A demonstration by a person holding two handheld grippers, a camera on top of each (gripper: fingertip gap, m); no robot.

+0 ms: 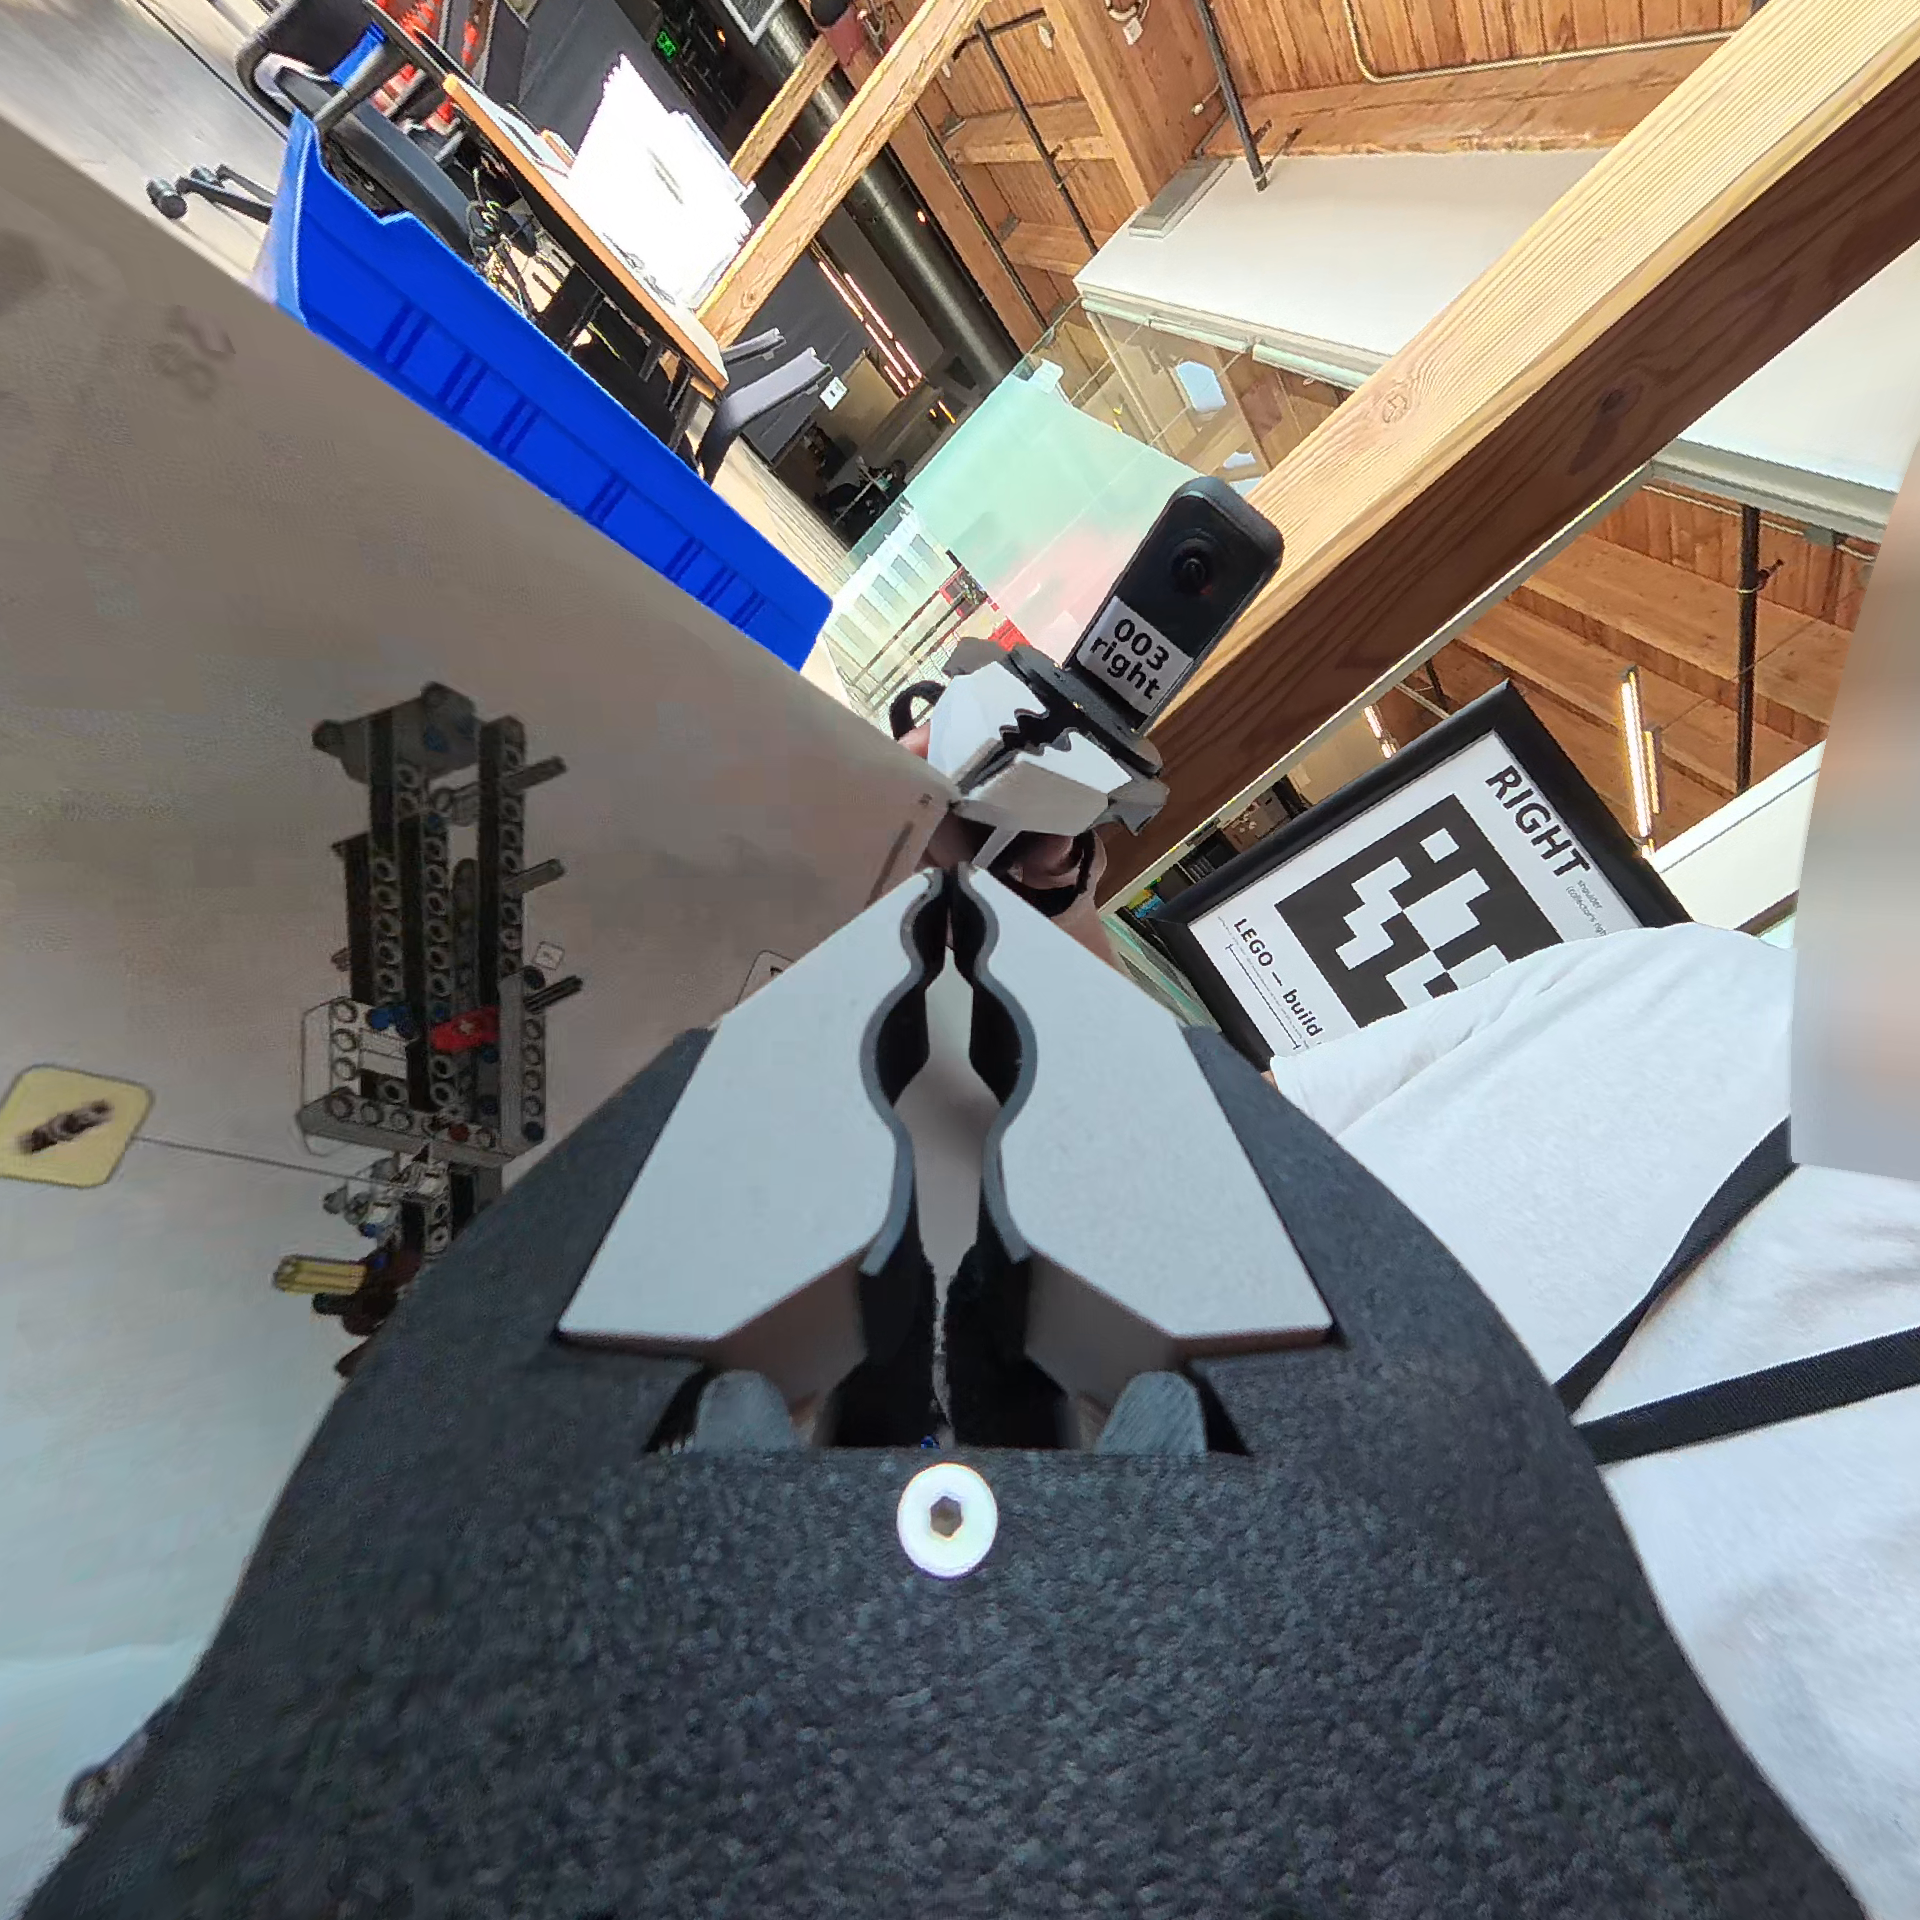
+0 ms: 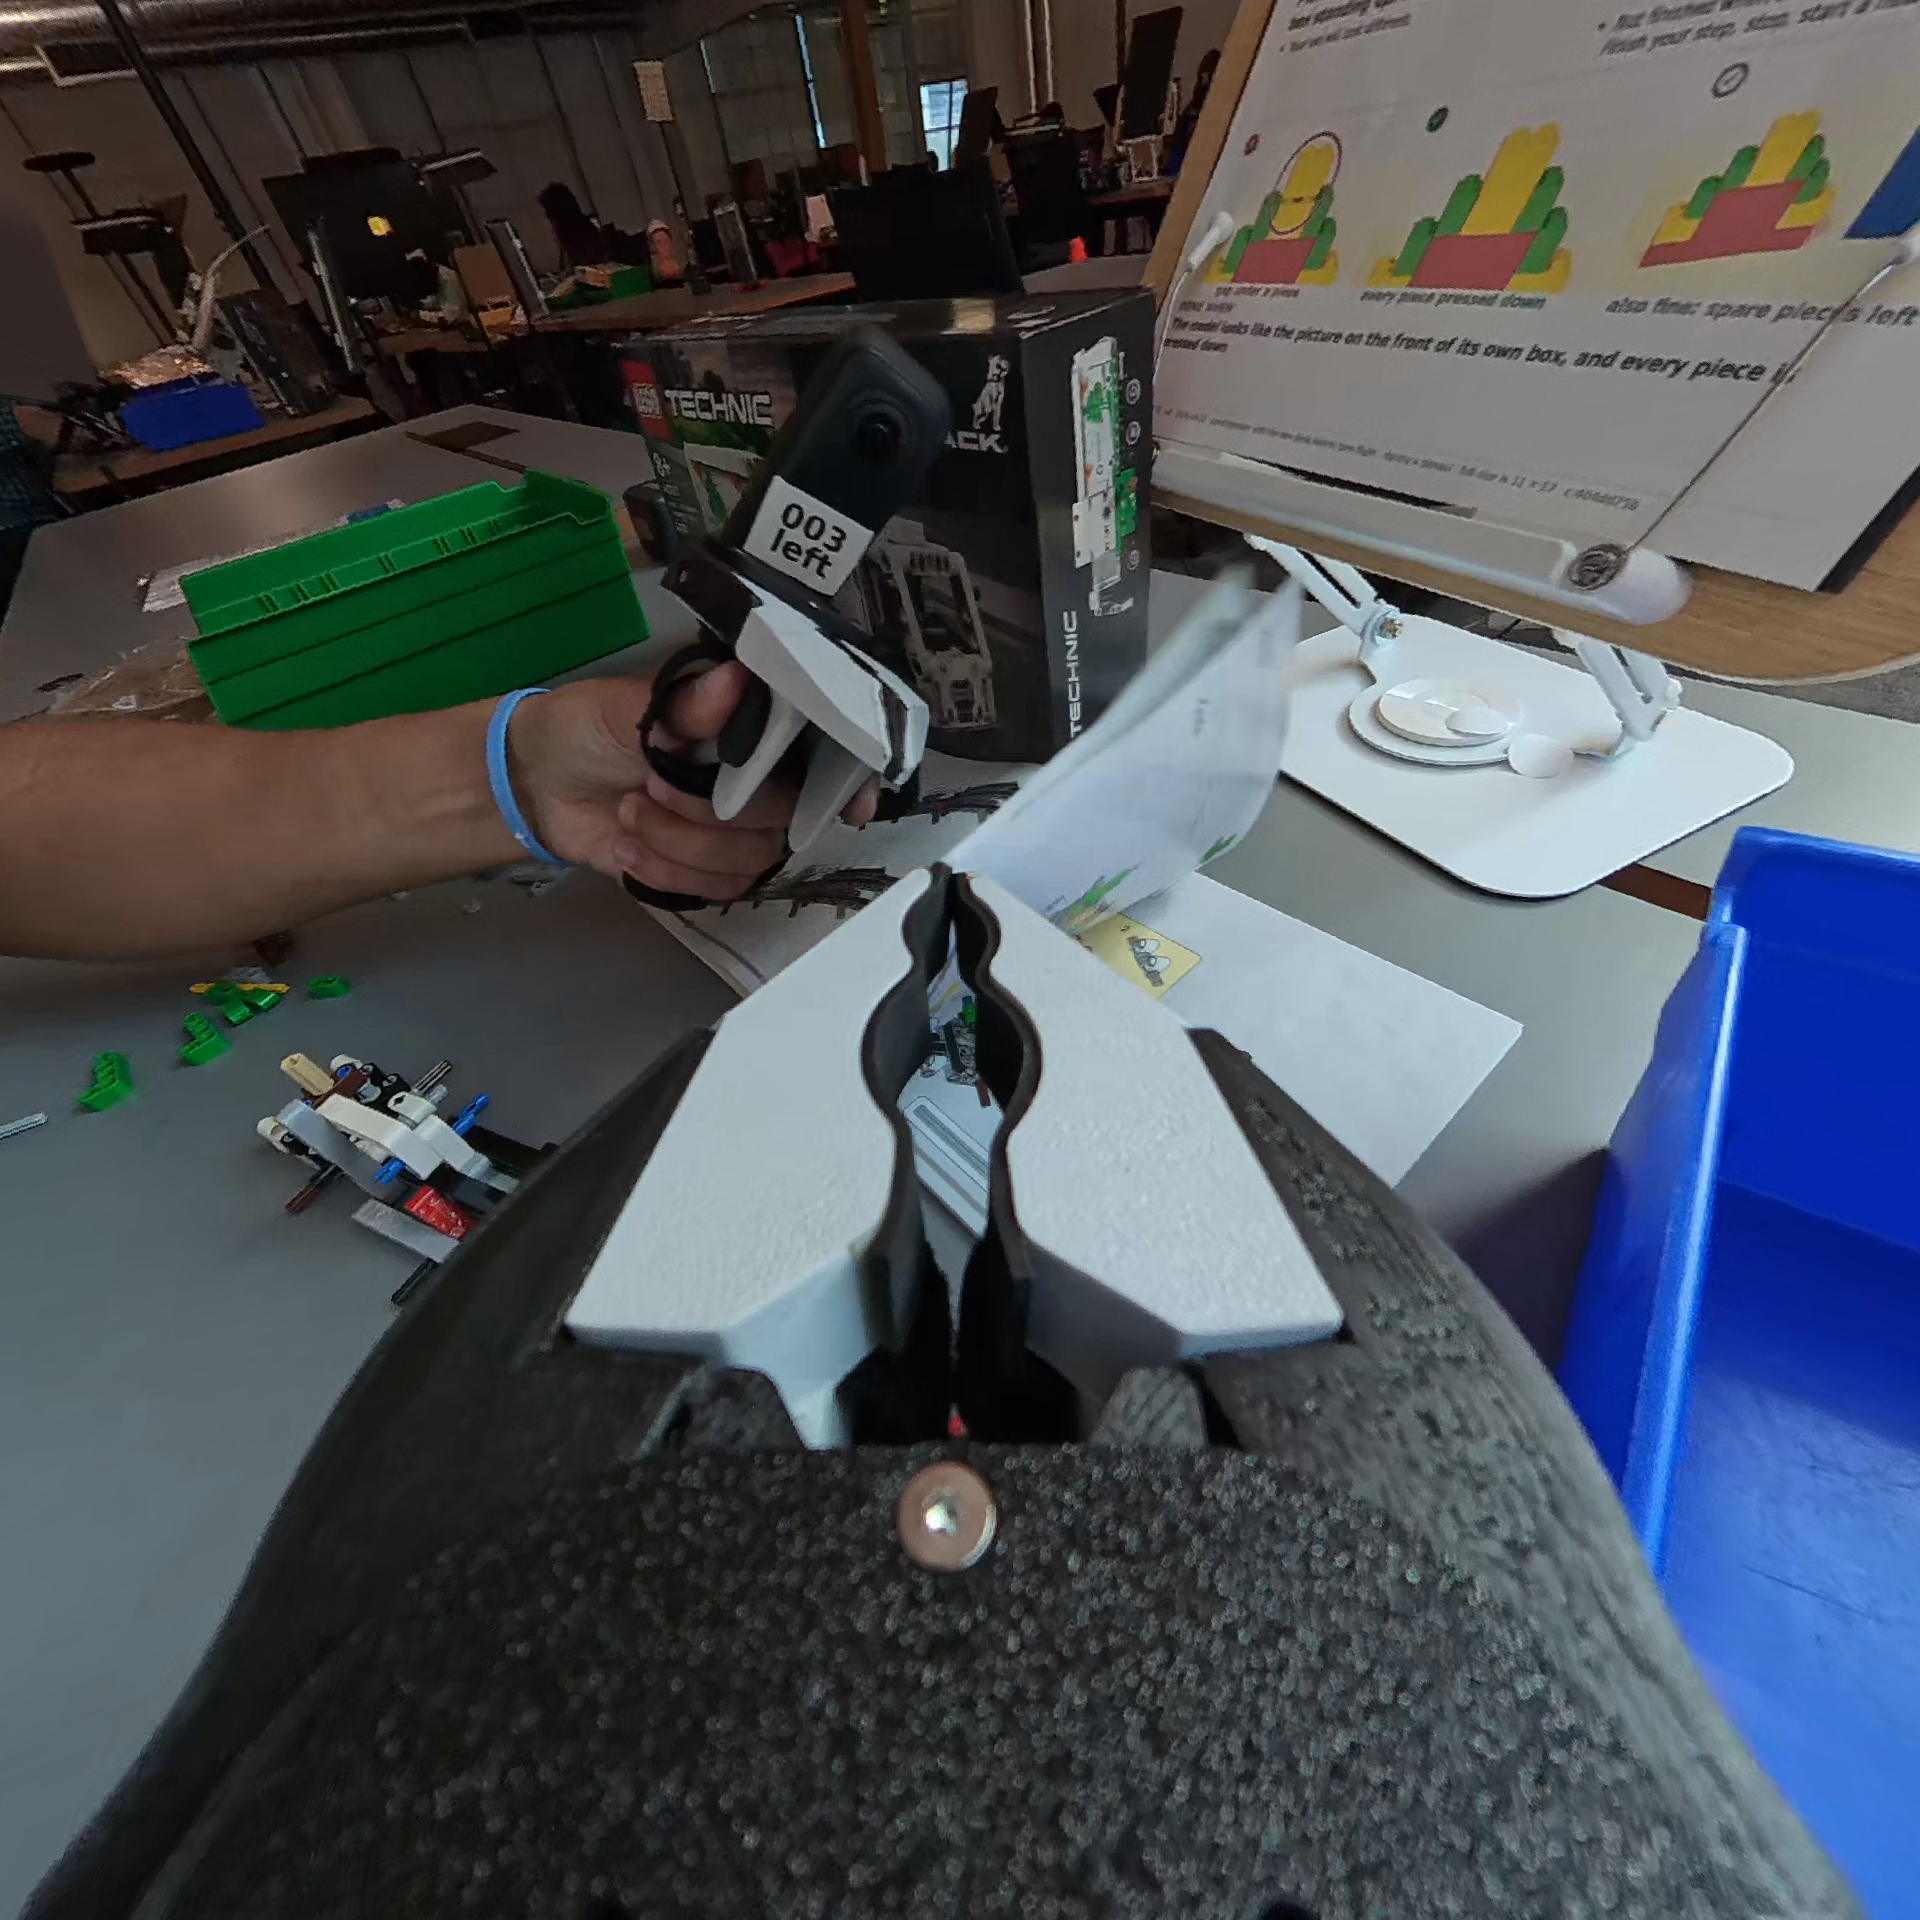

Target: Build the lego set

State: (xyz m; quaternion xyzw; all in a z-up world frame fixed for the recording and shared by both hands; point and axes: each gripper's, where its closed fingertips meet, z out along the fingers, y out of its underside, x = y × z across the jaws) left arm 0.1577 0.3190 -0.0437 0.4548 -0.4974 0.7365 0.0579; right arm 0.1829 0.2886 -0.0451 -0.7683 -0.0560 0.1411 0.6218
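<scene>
My right gripper (image 2: 951, 883) pinches the lifted white instruction-booklet page (image 2: 1153, 769) at its corner; my left gripper (image 1: 948, 883), fingers closed on nothing, sits just beside.

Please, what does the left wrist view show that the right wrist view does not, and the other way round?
Only the left wrist view: wooden beams, a framed sign and a white shirt.

Only the right wrist view: a green bin, a dark box, a white stand, a part-built model and loose green pieces.

Both: the blue bin, the shut left hand-held gripper, and the right hand-held gripper clamped on the corner of a lifted booklet page.
</scene>
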